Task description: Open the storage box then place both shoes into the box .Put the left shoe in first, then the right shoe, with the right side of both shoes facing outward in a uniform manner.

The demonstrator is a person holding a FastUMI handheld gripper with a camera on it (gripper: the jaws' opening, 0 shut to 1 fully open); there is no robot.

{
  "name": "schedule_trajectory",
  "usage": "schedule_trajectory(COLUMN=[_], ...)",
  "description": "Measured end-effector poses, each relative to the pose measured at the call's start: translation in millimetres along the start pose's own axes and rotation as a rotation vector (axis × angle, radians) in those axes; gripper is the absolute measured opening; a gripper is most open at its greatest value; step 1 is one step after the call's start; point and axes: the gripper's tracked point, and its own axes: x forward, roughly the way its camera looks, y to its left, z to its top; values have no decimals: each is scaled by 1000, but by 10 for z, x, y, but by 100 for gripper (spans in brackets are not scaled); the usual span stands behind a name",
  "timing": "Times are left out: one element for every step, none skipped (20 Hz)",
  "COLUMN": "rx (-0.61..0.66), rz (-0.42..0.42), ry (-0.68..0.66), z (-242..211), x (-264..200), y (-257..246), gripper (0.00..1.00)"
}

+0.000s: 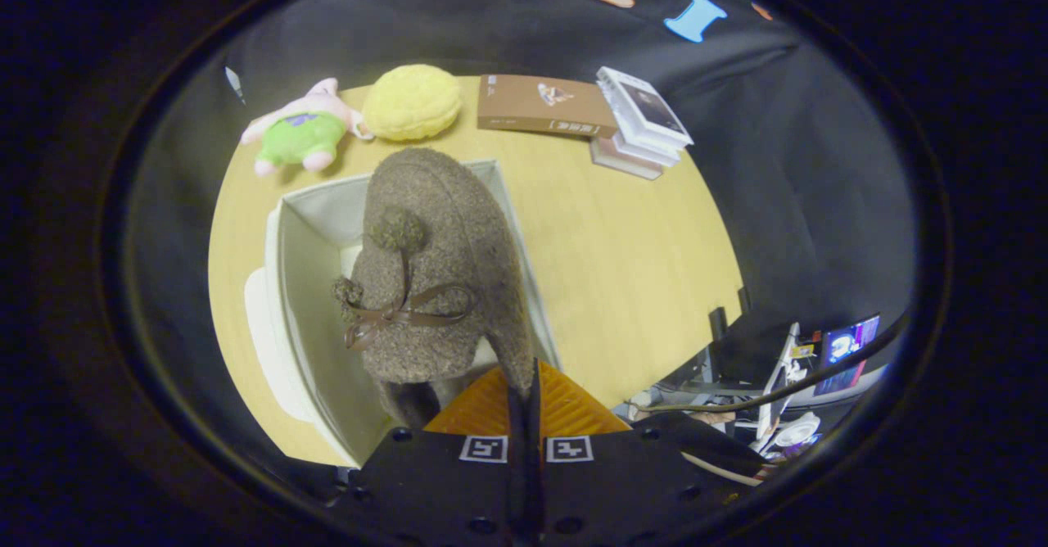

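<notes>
Gripping one brown felt shoe (438, 268) by the thin edge of its rim, the jaws (524, 395) stand clenched on it, both fingers pressed almost together with only the fabric between them. One gripper is present, and one shoe; a second shoe is not seen from this view.

Shoe hangs just ahead of the jaws and extends away from them, its long axis running forward and slightly leftward, pompoms and ribbon bow on the upper facing the camera. Which shoe of the pair it is cannot be told.

Directly beneath and beyond the shoe sits one white storage box (315, 228), open, its mouth upward, resting on the round wooden worktop (622, 260). The shoe overlaps the box opening, its far end reaching toward the box's far wall. Whether it already rests on the box floor cannot be told. In my judgement the coming move turns on lowering the shoe straight into the opening and keeping its side orientation correct.

Beyond the box, at the worktop's far edge: one plush toy (299, 133), one yellow cushion (411, 102), one brown book (544, 105), one stack of white books (643, 125).
</notes>
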Motion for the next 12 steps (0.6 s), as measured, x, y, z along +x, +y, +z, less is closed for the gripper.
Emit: schedule_trajectory(rx=[-14,-31,-49,-60,-62,-58,-54,-49,-43,-37,-32,-21], rz=[-3,-10,-15,-10,2,20,36,44,50,59,67,77], ry=[12,26,38,49,57,65,73,75,74,76,80,81], z=[-17,-43,-57,-65,-72,-76,-94,-93,-91,-89,-101,-88], x=[89,166,251,323,399,458,516,550,593,604,612,607], y=[20,29,42,66,112,158,197,204,195,192,183,186], gripper=[3,3,4,4,4,4,4,4,5,5,7,9])
